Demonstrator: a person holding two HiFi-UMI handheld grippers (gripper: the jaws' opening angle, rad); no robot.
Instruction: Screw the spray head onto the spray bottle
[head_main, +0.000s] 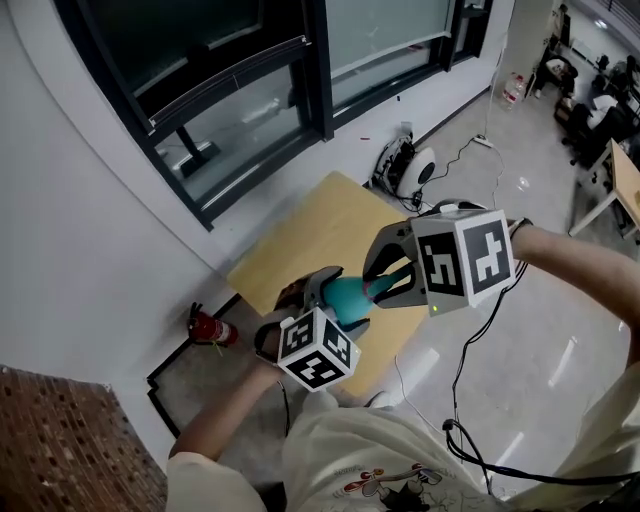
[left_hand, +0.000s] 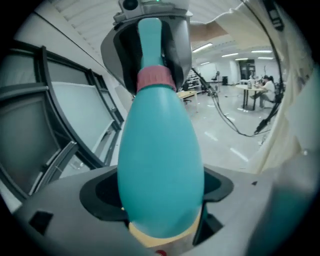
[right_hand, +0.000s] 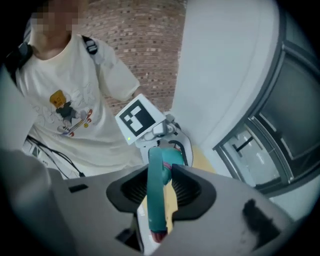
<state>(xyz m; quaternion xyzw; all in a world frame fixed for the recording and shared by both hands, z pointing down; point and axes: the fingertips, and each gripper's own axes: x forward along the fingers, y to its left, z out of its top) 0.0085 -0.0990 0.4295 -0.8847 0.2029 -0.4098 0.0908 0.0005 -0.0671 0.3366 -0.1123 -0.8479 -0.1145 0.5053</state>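
A teal spray bottle (head_main: 347, 298) is held in the air above a table, and my left gripper (head_main: 328, 312) is shut on its body. In the left gripper view the bottle (left_hand: 160, 165) fills the middle, with a pink collar (left_hand: 155, 78) at its neck. The teal spray head (left_hand: 149, 42) sits on that collar, and my right gripper (head_main: 386, 286) is shut on it from the opposite side. The right gripper view shows the spray head (right_hand: 156, 192) clamped between my right gripper's (right_hand: 160, 189) ribbed pads, with the bottle (right_hand: 171, 159) and the left gripper's marker cube (right_hand: 140, 119) beyond.
A yellow wooden table (head_main: 310, 235) stands below the grippers, against a wall with dark-framed windows (head_main: 240, 90). A red fire extinguisher (head_main: 212, 328) lies on the floor at its left. A white device (head_main: 415, 168) and cables (head_main: 470, 340) are on the floor to the right.
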